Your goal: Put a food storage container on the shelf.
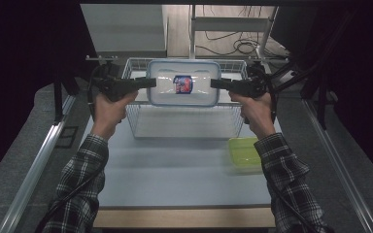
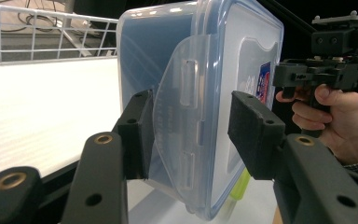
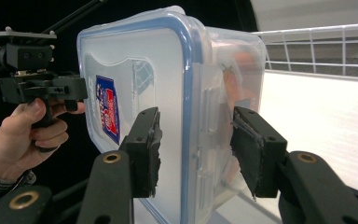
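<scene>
A white wire basket (image 1: 137,121) sits at the far side of the pale grey table (image 1: 175,170). A small yellow-green tub (image 1: 245,153) lies on the table, near the basket's front right corner. Black cables (image 1: 238,46) curl on the wooden floor behind the table. A white metal frame (image 1: 223,24) stands back there too.

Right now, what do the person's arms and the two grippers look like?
Both forearms wear plaid sleeves in dark and light checks. Each bare hand holds a black pistol-shaped tool: the left gripper and right gripper. Dark cables trail back along the arms. Up close, the fingers are black arms with brass-ringed holes, ending in black rectangular foam pads. A grey plate tops the right gripper.
</scene>
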`<state>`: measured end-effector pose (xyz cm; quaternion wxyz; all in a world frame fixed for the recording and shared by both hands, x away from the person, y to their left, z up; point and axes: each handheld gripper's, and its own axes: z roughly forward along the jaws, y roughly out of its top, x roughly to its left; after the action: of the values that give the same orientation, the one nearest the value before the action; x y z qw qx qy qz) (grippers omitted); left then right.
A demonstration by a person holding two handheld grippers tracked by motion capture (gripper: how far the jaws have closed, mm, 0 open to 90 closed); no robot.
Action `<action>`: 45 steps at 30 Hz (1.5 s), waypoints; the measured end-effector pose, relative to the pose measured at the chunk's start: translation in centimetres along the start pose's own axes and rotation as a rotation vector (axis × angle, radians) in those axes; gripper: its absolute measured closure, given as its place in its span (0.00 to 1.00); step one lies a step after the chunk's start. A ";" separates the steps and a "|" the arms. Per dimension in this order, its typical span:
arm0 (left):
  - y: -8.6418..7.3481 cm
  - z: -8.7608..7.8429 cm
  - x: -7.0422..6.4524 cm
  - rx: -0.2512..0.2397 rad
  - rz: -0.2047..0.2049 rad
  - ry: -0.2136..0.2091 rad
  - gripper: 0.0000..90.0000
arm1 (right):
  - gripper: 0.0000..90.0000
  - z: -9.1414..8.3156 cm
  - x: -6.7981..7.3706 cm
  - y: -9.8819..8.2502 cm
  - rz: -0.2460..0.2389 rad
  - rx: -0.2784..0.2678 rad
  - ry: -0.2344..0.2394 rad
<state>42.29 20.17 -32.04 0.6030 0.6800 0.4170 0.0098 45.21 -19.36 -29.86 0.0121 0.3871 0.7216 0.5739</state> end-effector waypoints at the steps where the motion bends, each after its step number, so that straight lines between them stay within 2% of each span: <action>1: 0.0 0.2 0.2 -0.001 -0.005 0.000 0.57 | 0.58 0.1 -0.1 0.1 0.001 0.000 -0.004; 6: -0.2 1.0 0.8 0.000 -0.016 0.010 0.57 | 0.57 0.6 -0.7 0.3 0.007 0.007 -0.028; 9: -0.3 1.2 1.0 -0.020 -0.014 0.010 0.56 | 0.56 0.7 -0.9 0.4 0.013 0.000 -0.037; 12: -0.2 1.3 1.0 -0.029 -0.012 0.015 0.56 | 0.56 0.8 -1.1 0.4 0.065 -0.010 -0.040; 19: -0.3 1.6 0.6 -0.043 0.012 0.056 0.52 | 0.55 0.9 -1.0 0.4 0.054 -0.015 -0.053; 25: -0.2 2.0 0.4 -0.022 0.023 0.110 0.47 | 0.53 1.5 -0.8 0.0 0.022 0.024 -0.101; 27: -0.3 2.2 0.7 -0.024 0.002 0.104 0.45 | 0.55 1.8 -0.7 -0.2 -0.003 0.054 -0.140; 28: -0.3 2.2 0.9 -0.027 -0.006 0.097 0.44 | 0.53 2.0 -0.7 -0.3 -0.008 0.063 -0.144; 30: -0.2 2.2 1.2 -0.030 -0.012 0.086 0.44 | 0.53 2.1 -0.9 -0.5 0.017 0.052 -0.126; 32: -0.1 2.2 1.3 -0.023 -0.014 0.092 0.44 | 0.54 2.1 -1.0 -0.5 0.018 0.051 -0.124; 34: 0.0 2.3 1.1 -0.026 0.006 0.127 0.42 | 0.56 2.1 -0.9 -0.5 0.008 0.053 -0.141; 36: 0.1 2.3 0.7 -0.011 0.057 0.190 0.42 | 0.55 2.0 -0.9 -0.4 0.010 0.045 -0.132; 37: 0.0 2.5 0.6 -0.006 0.069 0.205 0.41 | 0.55 1.9 -0.9 -0.4 0.020 0.038 -0.125; 40: 0.0 2.8 0.5 -0.033 0.043 0.227 0.41 | 0.60 1.7 -0.9 0.0 0.021 0.015 -0.143; 42: 0.0 3.0 0.5 -0.028 0.042 0.217 0.42 | 0.60 1.8 -0.7 0.1 0.017 0.023 -0.153; 45: 0.0 3.1 0.3 -0.027 0.048 0.232 0.41 | 0.60 1.8 -0.4 0.2 0.002 0.028 -0.170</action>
<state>44.10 17.83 -33.02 0.5593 0.6758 0.4676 0.1085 46.44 -18.10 -30.47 0.0673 0.4354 0.7256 0.5287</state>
